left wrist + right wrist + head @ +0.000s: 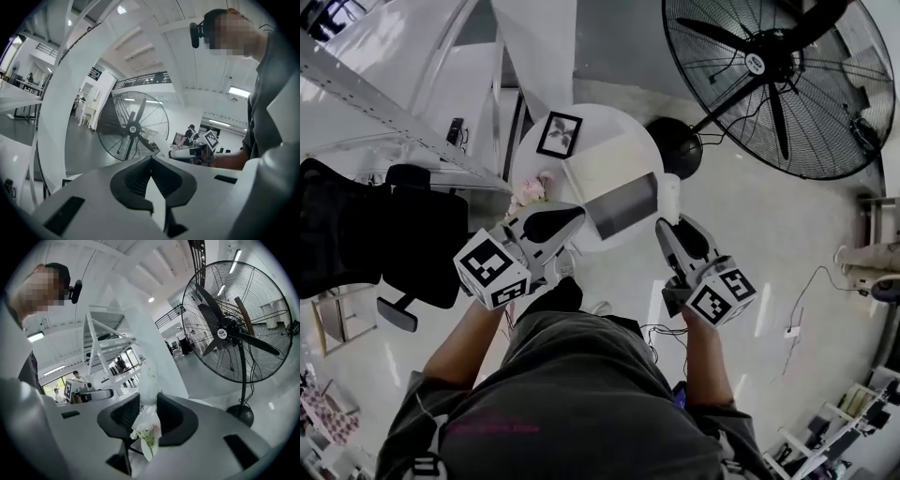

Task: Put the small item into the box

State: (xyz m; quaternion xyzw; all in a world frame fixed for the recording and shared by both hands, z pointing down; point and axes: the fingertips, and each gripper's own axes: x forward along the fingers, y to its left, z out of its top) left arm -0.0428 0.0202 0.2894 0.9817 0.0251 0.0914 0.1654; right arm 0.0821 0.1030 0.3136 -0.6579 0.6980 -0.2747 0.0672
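Note:
A small white item (146,379) stands upright between the pads of my right gripper (143,401), which is shut on it. In the head view that item (671,195) sticks out past my right gripper (667,225), just off the right edge of the round white table (623,131). On the table lies the white box (598,167), open, with a grey flap (623,204) hanging toward me. My left gripper (572,214) hovers at the table's near-left edge, beside the box. Its jaws (151,161) meet at the tips with nothing between them.
A black picture frame (559,133) lies at the table's far side and pink-white flowers (528,192) at its left edge. A large floor fan (778,75) with a round base (675,148) stands to the right. A black office chair (384,234) is on the left.

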